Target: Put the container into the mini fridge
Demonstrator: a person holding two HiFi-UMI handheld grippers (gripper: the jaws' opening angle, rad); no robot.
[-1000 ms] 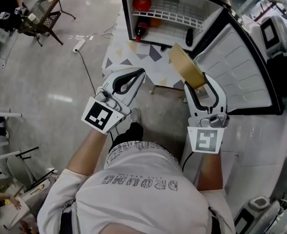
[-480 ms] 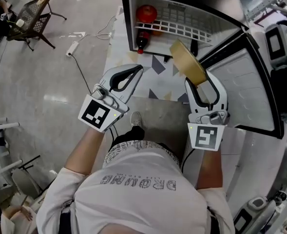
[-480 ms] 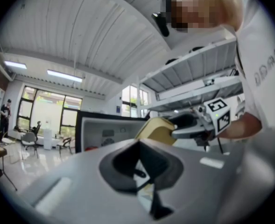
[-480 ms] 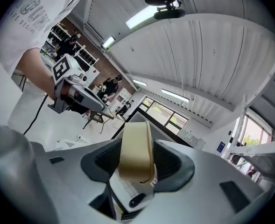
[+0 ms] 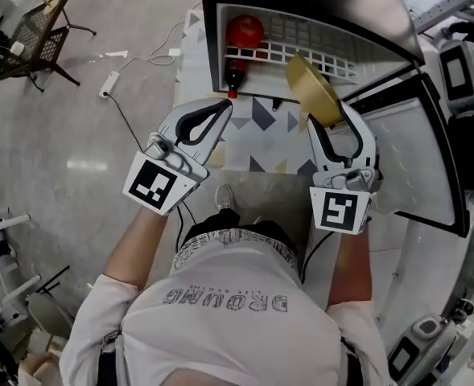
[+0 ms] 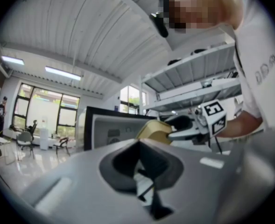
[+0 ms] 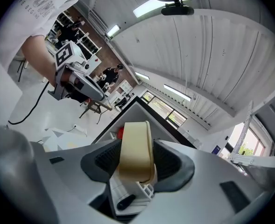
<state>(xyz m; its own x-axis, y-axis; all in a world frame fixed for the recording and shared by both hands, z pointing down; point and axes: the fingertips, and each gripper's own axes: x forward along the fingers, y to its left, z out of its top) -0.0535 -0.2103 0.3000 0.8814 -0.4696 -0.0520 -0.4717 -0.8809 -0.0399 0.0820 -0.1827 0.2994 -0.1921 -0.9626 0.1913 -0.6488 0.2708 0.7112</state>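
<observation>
Right gripper (image 5: 333,119): you have it clamped on the tan container (image 5: 312,92), which juts tilted ahead of the jaws, just before the open mini fridge (image 5: 210,30). Left gripper (image 5: 220,108): to its left, jaws together, nothing between them. Ahead of that one, inside the fridge: red round fruit (image 5: 245,30) on the wire shelf, bottle (image 5: 232,77) beneath. Fridge door (image 5: 418,159): swung open, to the right gripper's right.
</observation>
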